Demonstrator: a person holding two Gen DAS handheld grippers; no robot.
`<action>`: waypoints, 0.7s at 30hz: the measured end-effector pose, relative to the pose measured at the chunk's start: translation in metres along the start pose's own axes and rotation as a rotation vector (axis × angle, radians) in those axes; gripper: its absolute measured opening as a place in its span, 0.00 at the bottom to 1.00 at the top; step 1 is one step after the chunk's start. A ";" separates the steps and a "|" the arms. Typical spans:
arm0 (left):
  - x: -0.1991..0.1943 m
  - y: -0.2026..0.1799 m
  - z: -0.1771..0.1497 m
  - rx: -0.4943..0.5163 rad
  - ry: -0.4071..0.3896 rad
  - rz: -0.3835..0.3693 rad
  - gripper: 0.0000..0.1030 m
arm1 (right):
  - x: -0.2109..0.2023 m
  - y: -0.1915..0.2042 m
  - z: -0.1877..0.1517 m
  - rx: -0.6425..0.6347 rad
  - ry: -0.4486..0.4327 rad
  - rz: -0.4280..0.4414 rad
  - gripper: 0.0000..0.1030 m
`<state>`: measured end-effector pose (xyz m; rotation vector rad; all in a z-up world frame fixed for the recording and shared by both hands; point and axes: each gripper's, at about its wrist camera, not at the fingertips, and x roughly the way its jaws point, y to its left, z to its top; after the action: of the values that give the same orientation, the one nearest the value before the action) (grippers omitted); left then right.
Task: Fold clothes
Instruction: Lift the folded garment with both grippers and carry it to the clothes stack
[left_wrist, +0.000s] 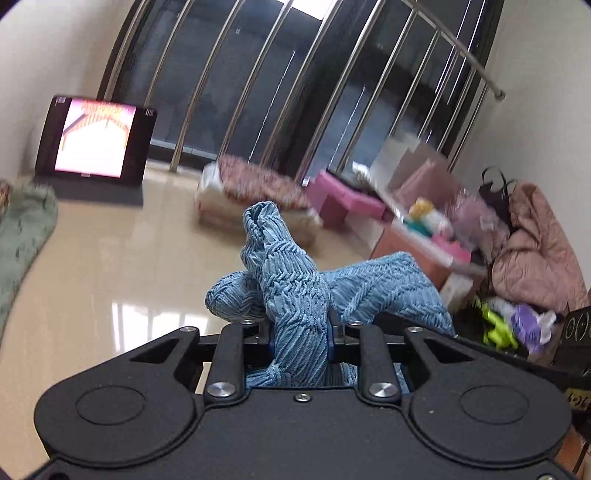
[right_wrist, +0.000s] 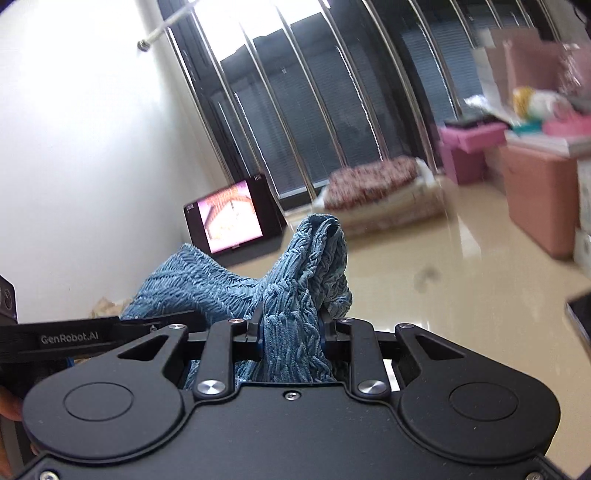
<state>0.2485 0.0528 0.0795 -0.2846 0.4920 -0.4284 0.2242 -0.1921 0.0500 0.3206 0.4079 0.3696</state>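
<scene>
Ahead of both grippers lies a glossy beige floor (left_wrist: 110, 266), ending at a dark window (left_wrist: 288, 92) fenced by steel bars.

The blue knit garment (left_wrist: 291, 295) is the biggest thing close in. It is bunched between the fingers of the left gripper (left_wrist: 298, 334), rises in a twisted peak just beyond the tips, and spreads off to that gripper's right. In the right wrist view the same garment (right_wrist: 291, 314) fills the right gripper (right_wrist: 291, 332), peaks just past its tips and trails away to its left, where the left gripper's black body shows at the edge.

Both grippers are nearly closed, each clamped on a thick fold of the cloth, the pads pressing it from both sides.

Further off, a lit screen (left_wrist: 96, 140) stands ahead and left of the left gripper; a patterned cushion (left_wrist: 258, 184) lies straight ahead by the bars; pink boxes (left_wrist: 340, 199) and a pink quilted coat (left_wrist: 535, 251) sit to its right.
</scene>
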 end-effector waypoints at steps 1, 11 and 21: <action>0.002 -0.001 0.007 0.001 -0.013 -0.003 0.22 | 0.002 0.000 0.006 -0.005 -0.009 0.002 0.24; 0.058 -0.001 0.085 0.000 -0.084 -0.018 0.21 | 0.053 -0.019 0.083 -0.052 -0.069 0.010 0.24; 0.188 0.016 0.172 -0.003 -0.099 -0.002 0.21 | 0.164 -0.040 0.183 -0.189 -0.077 -0.047 0.24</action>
<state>0.4912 0.0077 0.1452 -0.3074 0.3950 -0.4134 0.4553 -0.2019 0.1416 0.1400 0.3021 0.3462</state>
